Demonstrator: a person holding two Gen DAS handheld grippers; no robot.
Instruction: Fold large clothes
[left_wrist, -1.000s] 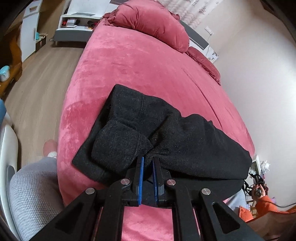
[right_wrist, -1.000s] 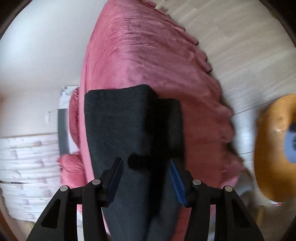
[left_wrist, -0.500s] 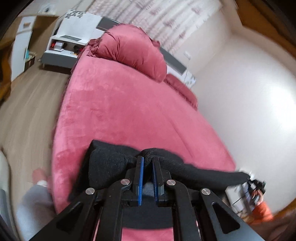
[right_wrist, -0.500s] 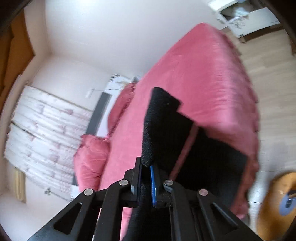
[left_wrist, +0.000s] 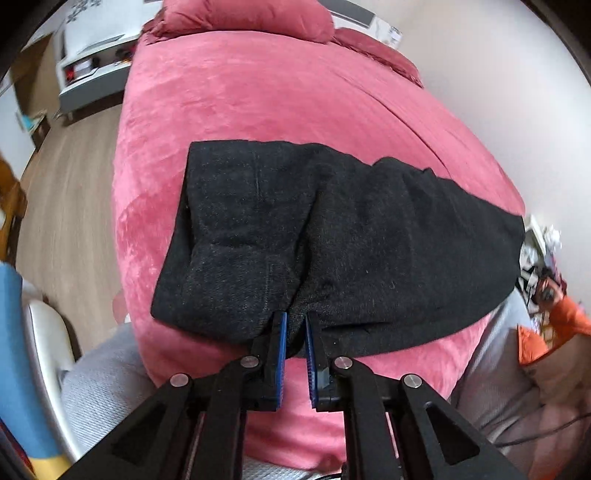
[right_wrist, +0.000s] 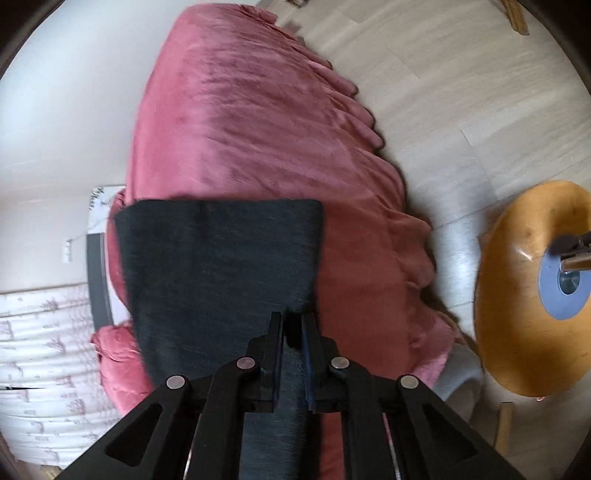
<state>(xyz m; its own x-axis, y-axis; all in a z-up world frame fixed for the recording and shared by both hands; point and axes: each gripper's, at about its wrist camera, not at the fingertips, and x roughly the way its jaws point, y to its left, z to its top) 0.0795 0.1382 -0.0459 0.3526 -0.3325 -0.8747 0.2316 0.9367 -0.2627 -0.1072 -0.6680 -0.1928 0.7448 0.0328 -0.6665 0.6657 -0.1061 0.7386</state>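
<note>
A large black knit garment lies folded across the near end of a pink bed. My left gripper is shut on the garment's near edge, at a bunched fold. In the right wrist view the same garment shows as a flat dark panel over the bed. My right gripper is shut on its near right edge.
Pink pillows lie at the head of the bed. A white cabinet stands on the wood floor to the left. A round wooden stool stands right of the bed. The person's grey-clad legs are at the bed's near edge.
Both grippers lifted the garment's edge up and have brought it back down, so it lies spread flatter on the bed. The right gripper, open one second ago, has shut on the garment.
</note>
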